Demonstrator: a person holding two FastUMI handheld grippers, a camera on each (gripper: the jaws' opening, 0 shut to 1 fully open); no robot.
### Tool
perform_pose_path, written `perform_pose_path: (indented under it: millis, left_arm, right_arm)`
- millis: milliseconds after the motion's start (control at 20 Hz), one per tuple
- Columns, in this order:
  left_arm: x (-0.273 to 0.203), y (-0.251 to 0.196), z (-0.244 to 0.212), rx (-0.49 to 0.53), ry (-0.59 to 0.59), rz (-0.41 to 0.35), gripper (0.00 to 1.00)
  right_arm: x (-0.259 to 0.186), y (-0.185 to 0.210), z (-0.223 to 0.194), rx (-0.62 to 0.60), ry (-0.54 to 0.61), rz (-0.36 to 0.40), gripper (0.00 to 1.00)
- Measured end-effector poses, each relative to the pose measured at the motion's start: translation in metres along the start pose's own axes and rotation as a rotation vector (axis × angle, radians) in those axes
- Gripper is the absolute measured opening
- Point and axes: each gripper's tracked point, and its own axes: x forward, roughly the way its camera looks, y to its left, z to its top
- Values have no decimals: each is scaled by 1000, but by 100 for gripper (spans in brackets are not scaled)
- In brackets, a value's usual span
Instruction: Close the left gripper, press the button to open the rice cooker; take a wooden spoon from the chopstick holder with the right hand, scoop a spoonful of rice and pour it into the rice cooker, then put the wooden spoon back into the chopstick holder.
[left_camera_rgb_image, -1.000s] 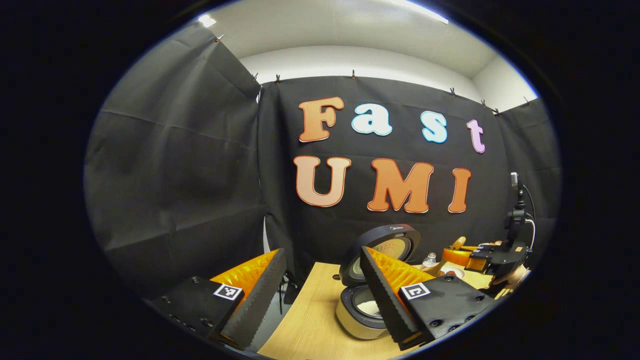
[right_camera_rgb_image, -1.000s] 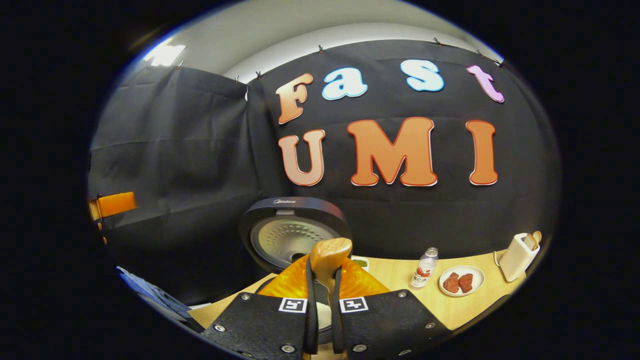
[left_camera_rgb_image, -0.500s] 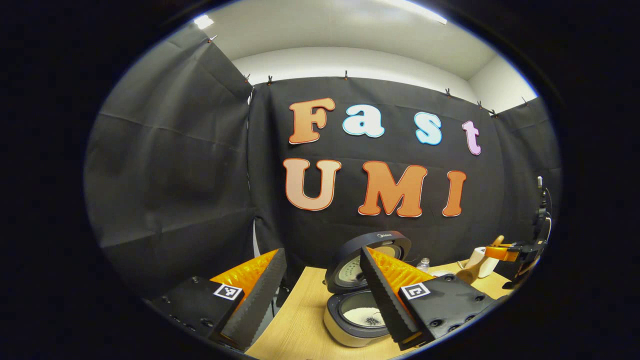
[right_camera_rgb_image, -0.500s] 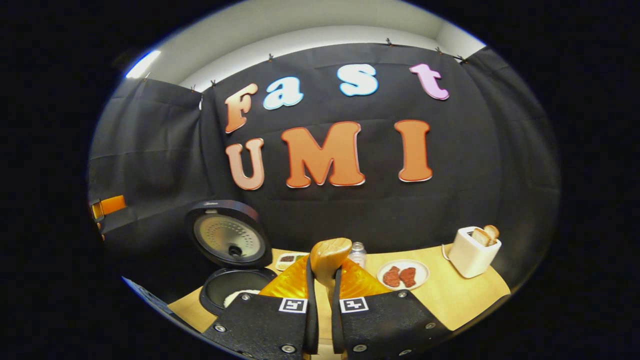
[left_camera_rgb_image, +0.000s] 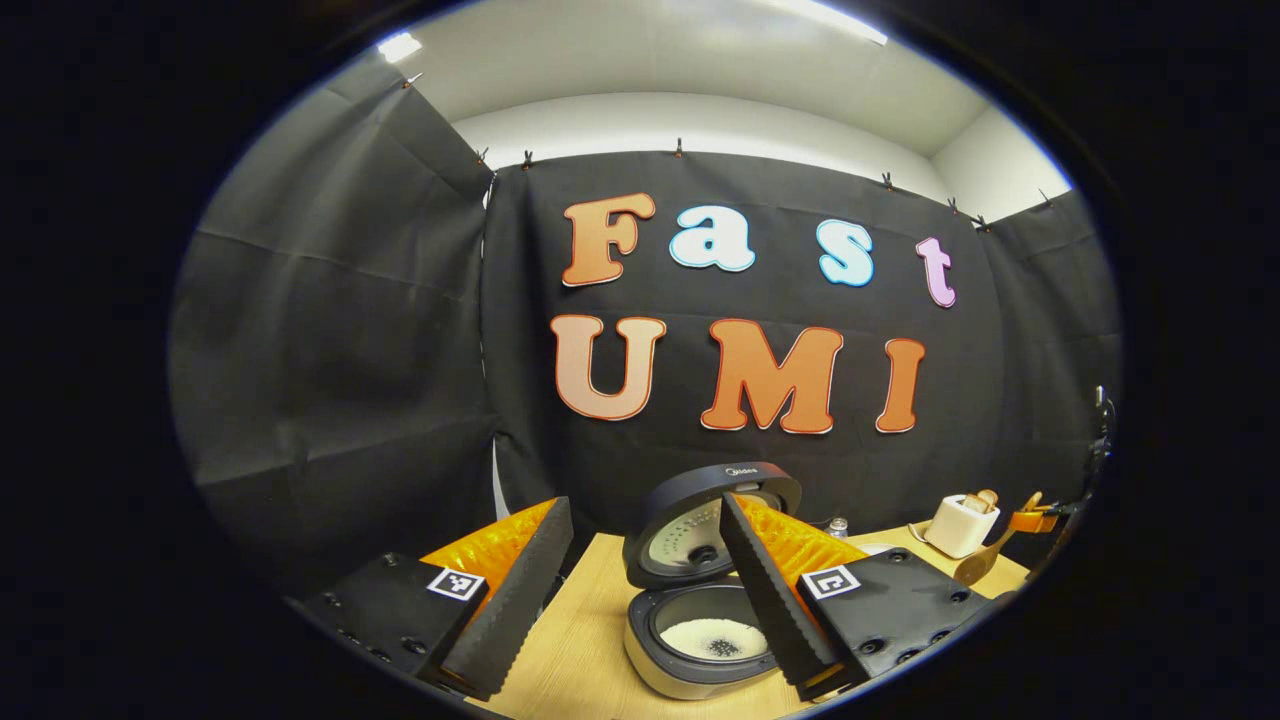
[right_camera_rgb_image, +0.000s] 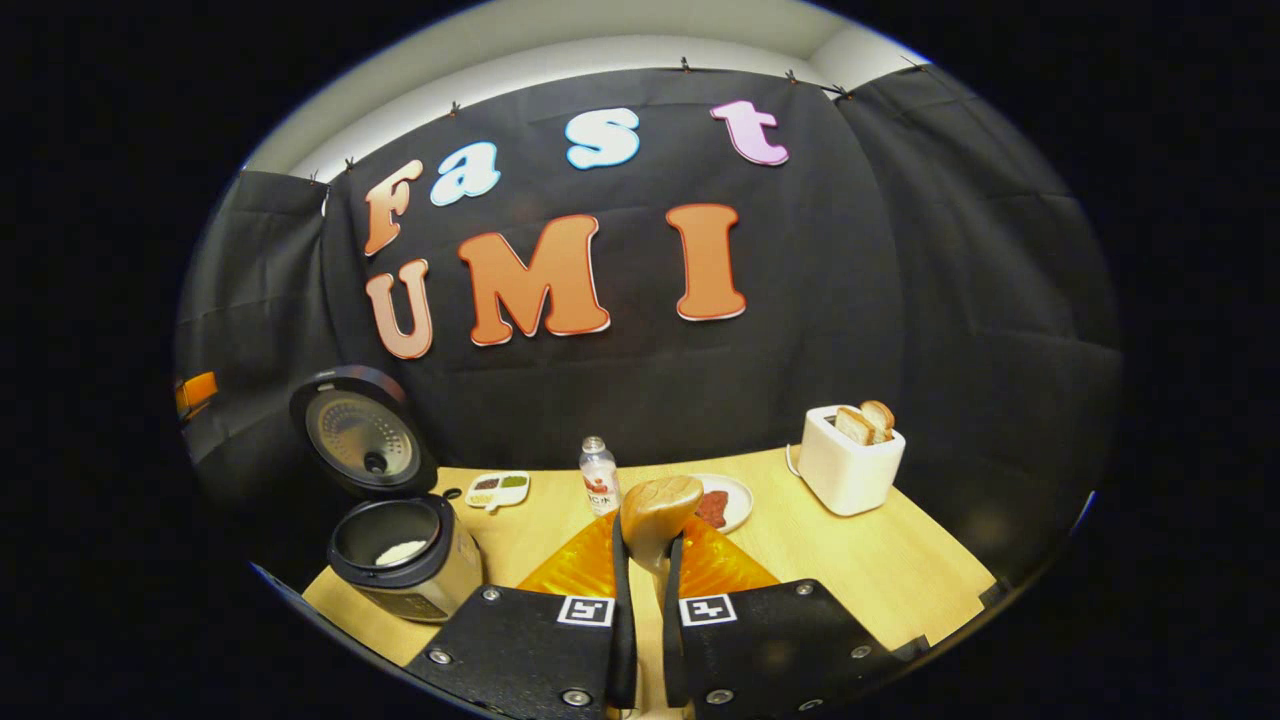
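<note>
Wooden and pale, the spoon (right_camera_rgb_image: 660, 505) stands clamped between the fingers of our right gripper (right_camera_rgb_image: 640, 600), its bowl rising just above the fingertips at the centre of the right gripper view. From the left gripper view the same spoon (left_camera_rgb_image: 985, 560) shows small at about 3 o'clock, beyond the toaster (left_camera_rgb_image: 960, 525). Our left gripper (left_camera_rgb_image: 640, 590) hangs with its fingers spread wide apart and nothing between them. The rice cooker (right_camera_rgb_image: 400, 550) sits at about 8 o'clock in the right gripper view, lid (right_camera_rgb_image: 360, 435) tipped up and back, with a white patch of rice (right_camera_rgb_image: 400, 552) at the bottom of the pot; in the left gripper view the rice cooker (left_camera_rgb_image: 690, 630) lies straight ahead at 6 o'clock, partly behind one finger. On the tabletop (right_camera_rgb_image: 880, 570) beyond the spoon we see a small bottle (right_camera_rgb_image: 598, 475), a plate (right_camera_rgb_image: 722, 502) with dark red pieces, a little divided dish (right_camera_rgb_image: 497, 488) and the toaster (right_camera_rgb_image: 848, 460) with bread in it. We judge that the button press and the pour are done, and the step in hand is returning the spoon. We cannot make out the chopstick holder, so the next move calls for finding it, bringing the spoon above it handle down, lowering it in, and only then parting the fingers.
</note>
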Motion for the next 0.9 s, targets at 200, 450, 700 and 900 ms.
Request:
perform_pose_path:
  millis: [200, 450, 700, 900]
  left_arm:
    - [-3, -5, 5, 32, -16, 25, 99]
    - [-7, -7, 6, 16, -8, 38, 98]
    - [-13, -1, 1, 17, 14, 85, 100]
    - [-12, -8, 0, 23, 25, 77, 100]
  right_arm:
    - [6, -18, -40, 27, 84, -13, 10]
    - [19, -29, -75, 63, 149, -8, 10]
    - [33, -40, -108, 132, 211, 9, 10]
    - [40, -53, -114, 212, 213, 10, 16]
